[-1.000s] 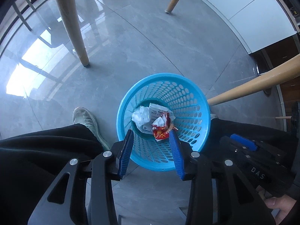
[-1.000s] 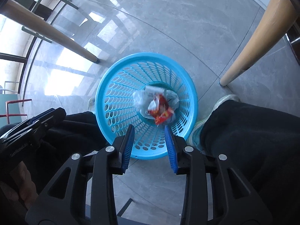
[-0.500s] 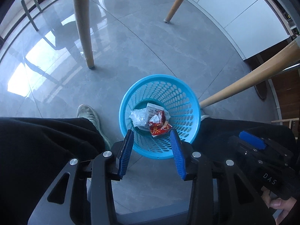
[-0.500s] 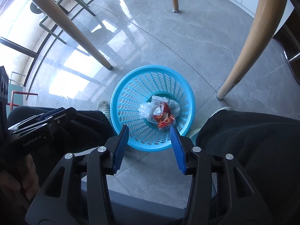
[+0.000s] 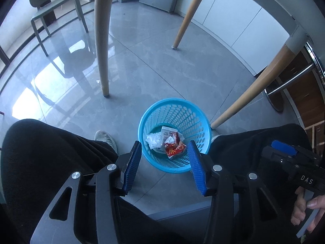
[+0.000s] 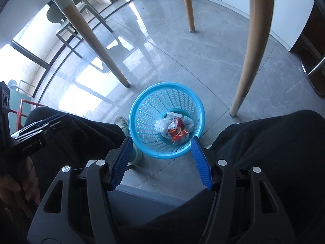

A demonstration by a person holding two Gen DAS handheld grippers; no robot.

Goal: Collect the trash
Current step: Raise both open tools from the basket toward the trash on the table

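Left wrist view looks steeply down on a blue perforated basket (image 5: 174, 135) standing on the grey tiled floor (image 5: 142, 71) between the seated person's dark-trousered legs. The left gripper (image 5: 164, 163) hangs above the floor at the basket's six o'clock side; its jaws have just been opening and now stand partly apart, with nothing between the blue ribbed pads (image 5: 132, 165). Down in the basket lies the trash: a crumpled white wrapper (image 5: 154, 139), a white printed paper (image 5: 167, 131) and a red and yellow snack packet (image 5: 174, 148), all touching one another in the bottom. A pale shoe (image 5: 105, 140) rests on the floor at the basket's nine o'clock. Wooden legs (image 5: 102, 40) of the worktop stand at eleven, twelve and two o'clock of the basket, the two o'clock one ending just beside its rim. At four o'clock in the frame a hand (image 5: 306, 215) holds the black handle of the other tool.

Right wrist view shows the same basket from the other side. The right gripper (image 6: 161, 161) also has empty jaws, freshly widened and set a little further apart than the left pair. A green chair (image 6: 69, 26) stands well away at ten o'clock.
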